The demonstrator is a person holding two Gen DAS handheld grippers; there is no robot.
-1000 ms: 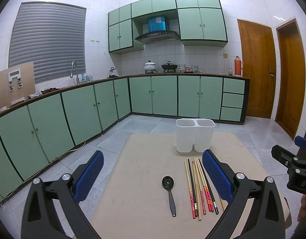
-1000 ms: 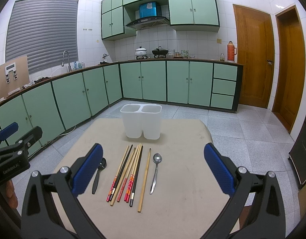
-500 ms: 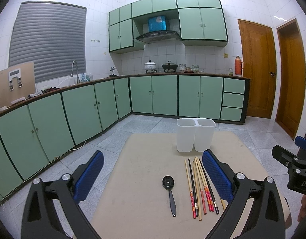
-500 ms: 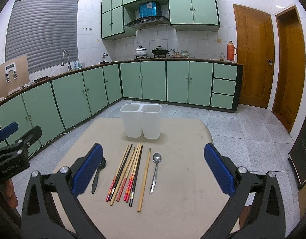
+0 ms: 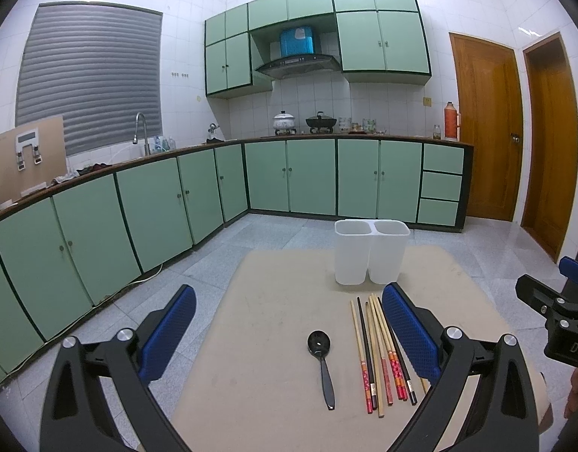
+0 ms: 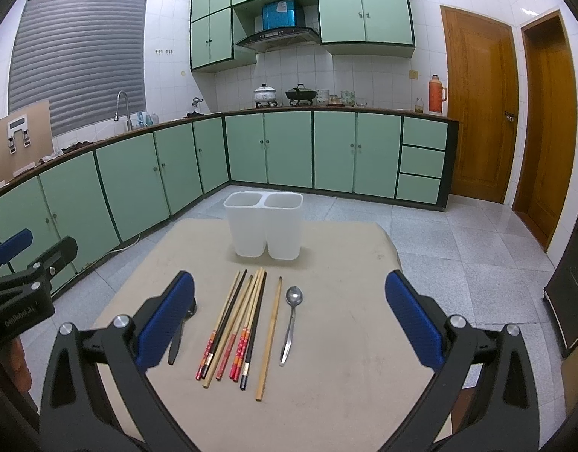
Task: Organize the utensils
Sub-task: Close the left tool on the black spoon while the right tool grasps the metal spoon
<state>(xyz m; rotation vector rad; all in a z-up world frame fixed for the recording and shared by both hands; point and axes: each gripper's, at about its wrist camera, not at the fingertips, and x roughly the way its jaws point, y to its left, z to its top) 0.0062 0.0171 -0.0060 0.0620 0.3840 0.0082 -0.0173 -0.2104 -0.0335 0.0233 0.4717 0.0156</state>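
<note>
Chopsticks (image 6: 236, 324) between spoons, before holder (image 6: 264, 224)

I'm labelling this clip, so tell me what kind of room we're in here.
Most likely a home kitchen: green cabinets run under a long counter, a range hood hangs over pots on a stove, and a sink faucet stands by the window.

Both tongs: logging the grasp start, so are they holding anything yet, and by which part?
Nothing held: left tongs and right tongs are open and empty.
</note>
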